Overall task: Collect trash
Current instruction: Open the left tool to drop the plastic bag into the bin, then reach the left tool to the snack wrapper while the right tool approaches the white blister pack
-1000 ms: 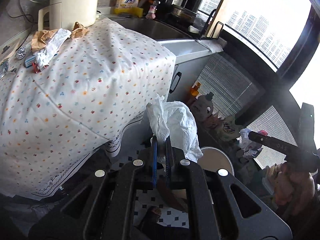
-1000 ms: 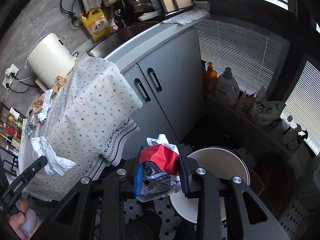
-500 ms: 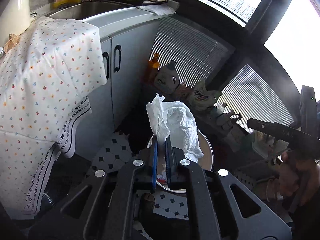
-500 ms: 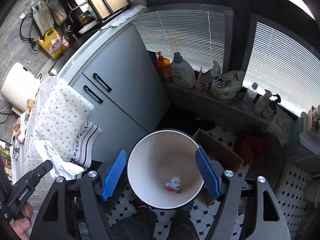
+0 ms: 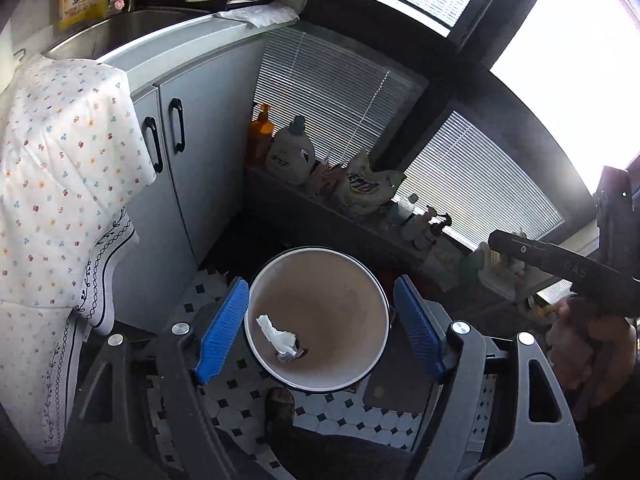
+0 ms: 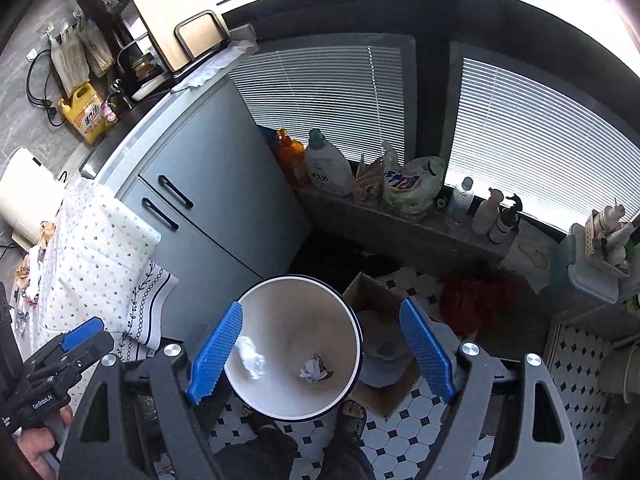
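Left wrist view: my left gripper [image 5: 320,332] hangs over the waste bin [image 5: 384,300], jaws spread wide, nothing between the blue pads [image 5: 222,330]. Inside the bin, a white crumpled tissue [image 5: 276,334] lies on the lower-left wall, touching a smaller grey scrap at the bottom. My judgement: this claw's load is delivered. The floral tablecloth [image 5: 60,184] hangs at left; its top surface is out of view here.

Right wrist view: my right gripper [image 6: 320,354] is also above the bin [image 6: 356,332], jaws fully apart and empty. Two pieces show inside: the tissue [image 6: 250,358] against the left wall, and a crumpled wrapper [image 6: 316,369] near the centre of the floor, apart from each other. At far left, on the tabletop under the tablecloth [image 6: 100,248], brown and white scraps [image 6: 30,268] sit near a white appliance [image 6: 24,196]. I read those as trash not yet collected, though they are too small to identify.

Status, as judged: two items binned, both claws free, table pickups left.
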Available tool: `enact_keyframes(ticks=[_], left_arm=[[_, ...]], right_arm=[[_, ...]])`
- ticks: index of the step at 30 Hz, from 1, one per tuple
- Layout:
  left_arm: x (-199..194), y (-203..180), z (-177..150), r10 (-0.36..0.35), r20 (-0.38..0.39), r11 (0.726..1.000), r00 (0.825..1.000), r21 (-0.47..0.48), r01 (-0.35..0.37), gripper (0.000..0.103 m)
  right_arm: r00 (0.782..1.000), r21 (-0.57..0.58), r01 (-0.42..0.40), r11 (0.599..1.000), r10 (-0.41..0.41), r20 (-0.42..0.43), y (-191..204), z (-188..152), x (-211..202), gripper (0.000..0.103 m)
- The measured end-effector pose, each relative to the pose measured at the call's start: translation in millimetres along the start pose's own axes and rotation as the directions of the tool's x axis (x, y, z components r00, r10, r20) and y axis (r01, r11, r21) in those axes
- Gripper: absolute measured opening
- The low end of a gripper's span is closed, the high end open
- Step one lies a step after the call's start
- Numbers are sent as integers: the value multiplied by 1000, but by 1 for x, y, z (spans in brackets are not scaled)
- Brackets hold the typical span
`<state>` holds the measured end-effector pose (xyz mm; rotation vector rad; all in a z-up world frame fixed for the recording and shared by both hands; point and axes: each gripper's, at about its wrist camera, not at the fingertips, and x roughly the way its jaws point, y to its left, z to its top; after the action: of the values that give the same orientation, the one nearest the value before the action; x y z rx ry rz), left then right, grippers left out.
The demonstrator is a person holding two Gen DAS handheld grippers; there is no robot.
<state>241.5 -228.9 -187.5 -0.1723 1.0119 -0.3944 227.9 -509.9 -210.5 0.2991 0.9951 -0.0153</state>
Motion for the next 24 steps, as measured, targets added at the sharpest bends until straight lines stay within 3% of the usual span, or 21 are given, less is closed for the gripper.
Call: enact_keyframes(ticks=[5, 13, 16, 19, 24], left_arm=[[-44, 35, -1, 105, 93, 993, 990, -69, -99, 88], [-112, 92, -16, 264, 174, 946, 949, -236, -221, 94], [-137, 110, -23, 327, 186, 921, 926, -282, -269, 95], [-166, 129, -28, 398, 214, 888, 892, -334, -316, 97], [-207, 161, -47, 477, 242, 826, 845, -451, -338, 97]], right_arm=[[997, -92, -71, 993, 72, 7, 44, 9, 6, 87], [979, -246, -201, 948, 205, -11, 137, 18, 8, 94], [965, -288, -253, 924, 260, -16, 173, 21, 7, 95], [953, -312, -297, 902, 302, -32, 207, 23, 8, 95], [933, -389, -345, 854, 357, -43, 265, 24, 7, 95]])
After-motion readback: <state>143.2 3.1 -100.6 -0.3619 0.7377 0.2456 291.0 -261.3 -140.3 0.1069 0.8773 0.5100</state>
